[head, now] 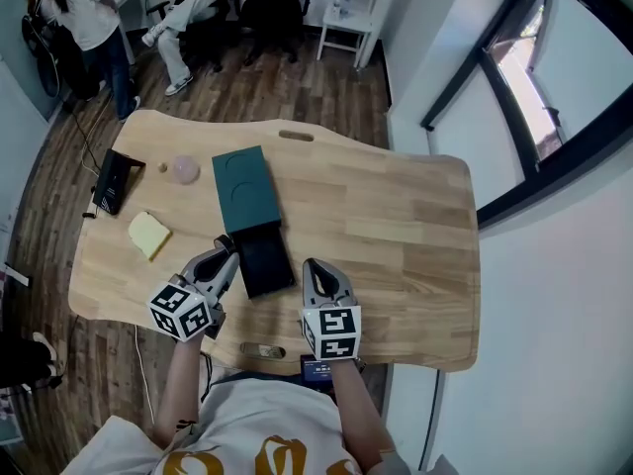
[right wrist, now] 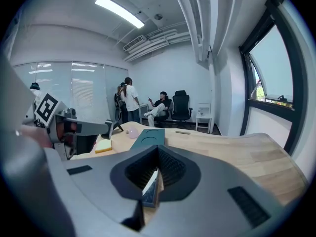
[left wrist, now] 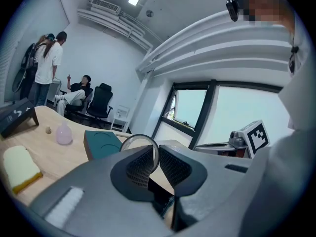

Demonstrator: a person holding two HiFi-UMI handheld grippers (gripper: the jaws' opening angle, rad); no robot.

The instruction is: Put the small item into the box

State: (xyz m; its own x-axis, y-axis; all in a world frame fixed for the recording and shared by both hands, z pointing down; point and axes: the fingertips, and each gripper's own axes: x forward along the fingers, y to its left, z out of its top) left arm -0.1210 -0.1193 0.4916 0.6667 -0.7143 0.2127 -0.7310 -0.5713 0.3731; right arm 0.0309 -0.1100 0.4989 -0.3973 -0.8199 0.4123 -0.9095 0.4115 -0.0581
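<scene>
The left gripper (left wrist: 154,157) pinches the ring (left wrist: 139,136); the right gripper (right wrist: 157,174) clamps a thin dark edge (right wrist: 150,190). Lower the ring level into the box (head: 265,260).

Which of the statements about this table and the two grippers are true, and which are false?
1. The left gripper holds a thin round ring between its fingers. True.
2. The dark green rectangular box lies on the floor. False: it lies on the light wooden table.
3. The yellow sponge block lies on the table. True.
4. The right gripper is open and empty. False: its fingers are closed on a thin flat dark piece.
</scene>
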